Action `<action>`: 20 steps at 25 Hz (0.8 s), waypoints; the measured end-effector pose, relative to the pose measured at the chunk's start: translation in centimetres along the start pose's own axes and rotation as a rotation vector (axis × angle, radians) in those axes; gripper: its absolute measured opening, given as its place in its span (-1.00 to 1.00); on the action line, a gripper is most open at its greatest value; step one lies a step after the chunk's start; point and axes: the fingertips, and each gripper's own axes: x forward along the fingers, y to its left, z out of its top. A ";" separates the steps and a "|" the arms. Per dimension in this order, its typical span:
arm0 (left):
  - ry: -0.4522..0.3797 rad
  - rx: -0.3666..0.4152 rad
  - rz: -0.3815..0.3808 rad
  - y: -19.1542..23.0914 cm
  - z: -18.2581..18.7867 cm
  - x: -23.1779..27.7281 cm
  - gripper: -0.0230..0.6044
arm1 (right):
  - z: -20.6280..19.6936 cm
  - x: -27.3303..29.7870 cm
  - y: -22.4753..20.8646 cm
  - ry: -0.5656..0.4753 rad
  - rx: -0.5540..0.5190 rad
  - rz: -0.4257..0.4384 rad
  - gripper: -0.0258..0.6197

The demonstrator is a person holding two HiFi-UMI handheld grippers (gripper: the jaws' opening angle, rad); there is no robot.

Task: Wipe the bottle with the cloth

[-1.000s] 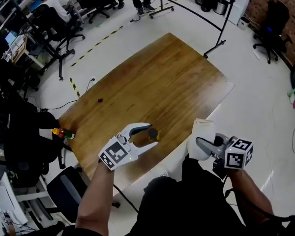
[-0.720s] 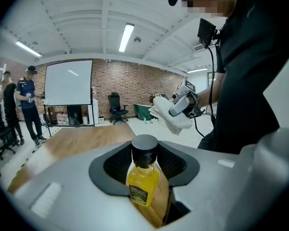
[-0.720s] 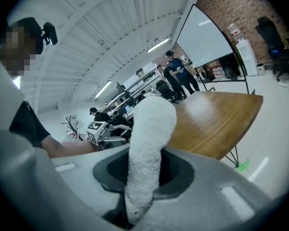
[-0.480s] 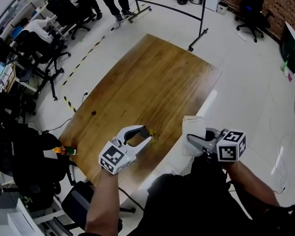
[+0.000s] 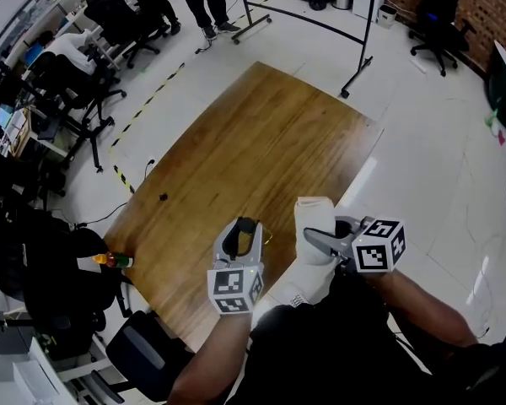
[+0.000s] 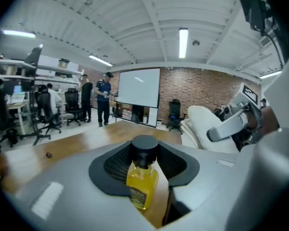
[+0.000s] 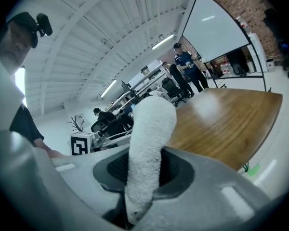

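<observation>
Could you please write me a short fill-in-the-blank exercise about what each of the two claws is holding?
1. The left claw is closed on a small bottle filled with ____ liquid.
2. The cap of the bottle is ____ in colour.
3. The right claw grips a cloth that is ____ in colour.

Missing words: yellow; black; white

I see bright, even light from ceiling strip (image 6: 183,42) at 12 o'clock; soft glare on desk (image 7: 207,105); fisheye edges dark, near parts blurred.
</observation>
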 end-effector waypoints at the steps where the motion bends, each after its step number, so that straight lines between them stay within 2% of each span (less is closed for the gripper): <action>1: 0.001 -0.021 0.036 0.2 0.1 0.0 -0.35 | 0.0 0.2 0.0 -0.003 0.002 0.004 -0.68; 2: 0.005 -0.036 0.059 0.3 0.1 0.1 -0.35 | 0.0 0.3 0.0 -0.007 0.006 0.008 -0.68; 4: 0.020 -0.037 0.057 -0.2 0.0 0.3 -0.35 | -0.3 0.4 -0.2 -0.014 0.019 0.013 -0.68; 6: 0.035 -0.009 0.012 -0.9 -0.2 0.4 -0.33 | -0.6 0.5 -0.4 -0.016 0.031 0.017 -0.68; 9: 0.039 0.059 -0.066 -1.2 0.0 0.1 -0.20 | -1.1 0.7 -0.6 -0.007 0.040 0.026 -0.68; 12: 0.030 0.116 -0.176 -1.1 0.2 -0.5 -0.14 | -1.4 1.3 -0.3 -0.025 0.058 0.059 -0.68; 15: 0.037 0.162 -0.322 -1.7 0.3 -0.6 -0.21 | -1.5 2.4 0.3 -0.100 0.155 0.134 -0.68; 16: 0.043 0.180 -0.357 -1.9 0.3 -0.6 -0.31 | -1.7 2.8 0.3 -0.128 0.206 0.156 -0.68; 18: 0.051 0.196 -0.380 -2.0 0.2 -0.7 -0.36 | -2.5 3.7 0.3 -0.180 0.309 0.192 -0.68; 20: 0.043 0.178 -0.350 -1.8 0.3 -0.7 -0.36 | -3.3 4.9 0.6 -0.220 0.376 0.219 -0.68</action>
